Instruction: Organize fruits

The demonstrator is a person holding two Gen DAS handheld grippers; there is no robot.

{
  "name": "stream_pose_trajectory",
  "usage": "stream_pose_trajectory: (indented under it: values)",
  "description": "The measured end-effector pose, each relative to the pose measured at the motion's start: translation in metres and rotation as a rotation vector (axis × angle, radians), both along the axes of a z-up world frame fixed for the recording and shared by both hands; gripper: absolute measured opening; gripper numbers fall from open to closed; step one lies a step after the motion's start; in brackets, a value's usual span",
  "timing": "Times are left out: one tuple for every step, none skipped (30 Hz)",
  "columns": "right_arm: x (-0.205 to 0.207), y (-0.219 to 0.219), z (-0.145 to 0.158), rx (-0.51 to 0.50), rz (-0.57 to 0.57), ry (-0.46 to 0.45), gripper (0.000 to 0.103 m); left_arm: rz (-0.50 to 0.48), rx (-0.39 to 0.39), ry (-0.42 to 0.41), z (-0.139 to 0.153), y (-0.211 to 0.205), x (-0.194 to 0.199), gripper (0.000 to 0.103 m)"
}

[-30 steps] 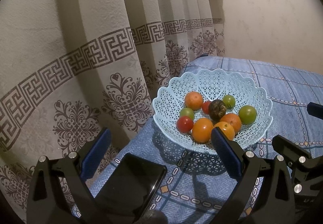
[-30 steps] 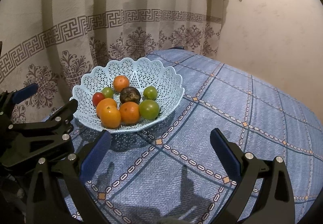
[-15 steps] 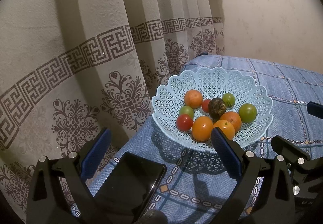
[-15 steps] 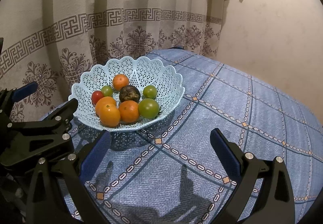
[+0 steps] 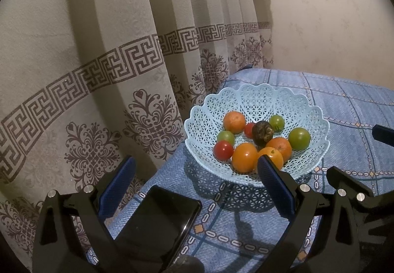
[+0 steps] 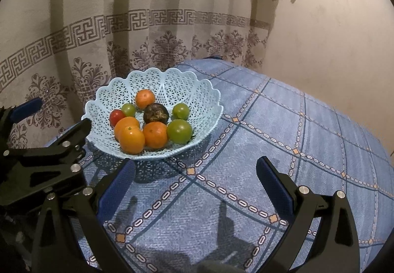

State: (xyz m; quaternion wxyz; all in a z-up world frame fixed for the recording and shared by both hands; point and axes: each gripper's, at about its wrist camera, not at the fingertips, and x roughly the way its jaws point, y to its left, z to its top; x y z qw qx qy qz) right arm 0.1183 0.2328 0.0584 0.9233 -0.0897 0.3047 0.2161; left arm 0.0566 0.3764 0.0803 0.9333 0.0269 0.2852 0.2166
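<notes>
A pale blue lattice basket sits on the blue patterned cloth near the curtain. It holds several fruits: oranges, green ones, red ones and a dark shrivelled one. My left gripper is open and empty, in front of the basket's near left side. My right gripper is open and empty over bare cloth, to the right of and nearer than the basket. In the right wrist view the left gripper's body shows at the left edge.
A black phone lies on the cloth corner under my left gripper. A beige patterned curtain hangs close behind and left of the basket. A plain wall stands at the right. Blue cloth stretches right of the basket.
Both views have crept slightly: the basket sits a little further left in the right wrist view. Both grippers stay open, and the fruits have not moved.
</notes>
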Motion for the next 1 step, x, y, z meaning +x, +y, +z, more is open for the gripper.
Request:
stream_pose_trajectory:
  values:
    - [0.0015, -0.001, 0.001, -0.004, -0.011, 0.005, 0.098, -0.002, -0.003, -0.002, 0.0019, -0.0001, -0.0003, 0.1]
